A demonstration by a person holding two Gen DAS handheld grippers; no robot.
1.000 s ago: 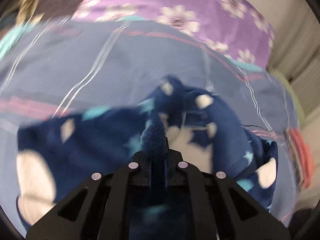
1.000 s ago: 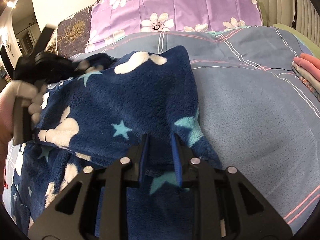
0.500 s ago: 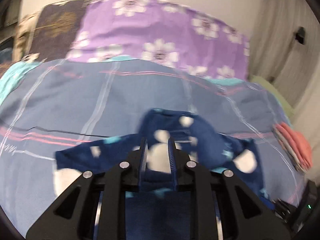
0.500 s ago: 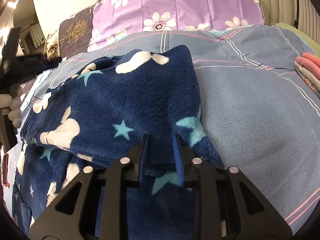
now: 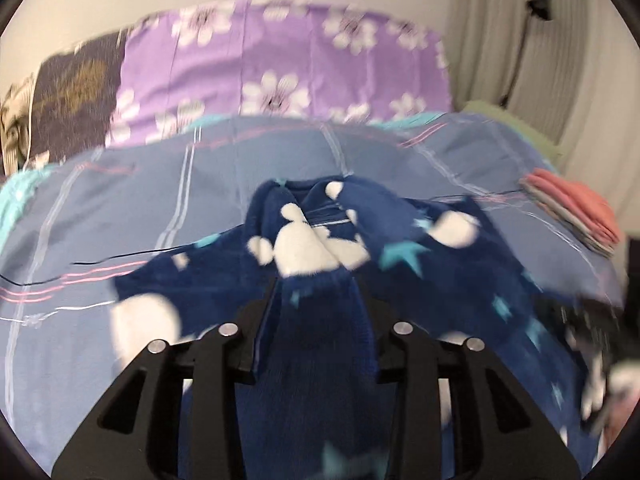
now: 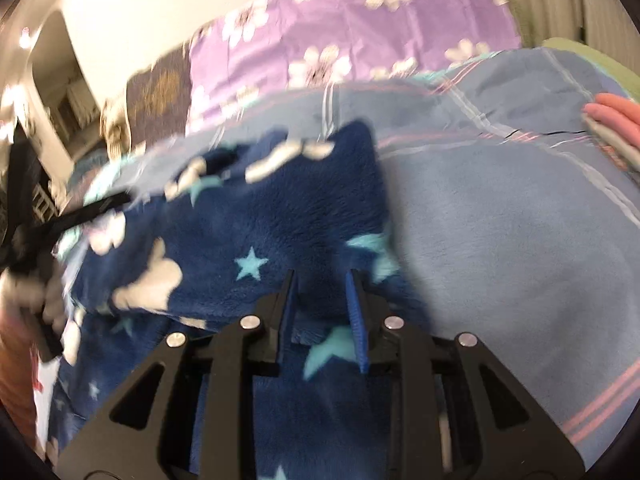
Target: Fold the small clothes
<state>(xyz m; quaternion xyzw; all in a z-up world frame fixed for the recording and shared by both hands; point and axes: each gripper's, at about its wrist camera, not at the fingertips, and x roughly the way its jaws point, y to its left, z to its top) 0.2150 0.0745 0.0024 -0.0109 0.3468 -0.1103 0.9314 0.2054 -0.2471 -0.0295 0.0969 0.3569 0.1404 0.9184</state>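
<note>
Two grippers are in your hands over a bed whose blue plaid cover (image 5: 132, 208) carries the work. At far left of the left wrist view lies a dark patterned pillow (image 5: 76, 96), and next to it a purple pillow with white flowers (image 5: 280, 64).

Your left gripper (image 5: 318, 296) sits low in the middle of its view. Its jaws have just been opening and now stand apart, with a ribbed band of the navy fleece garment (image 5: 448, 280) running between them; the fabric fills the gap, and whether the pads still press on it cannot be told through the blur. The garment, printed with white shapes and turquoise stars, lies bunched on the cover ahead of the jaws and spreads to the right. Further right, near the bed's edge, rests a stack of folded clothes (image 5: 576, 212), coral on top, well apart from the garment.

In the right wrist view, your left gripper appears blurred at the left margin, held by a hand. The fleece lies folded over itself across the middle. Your right gripper (image 6: 322, 312) has its jaws narrowly apart with the garment's lower edge lying between them; a firm clamp cannot be confirmed. Bare cover extends to the right.
</note>
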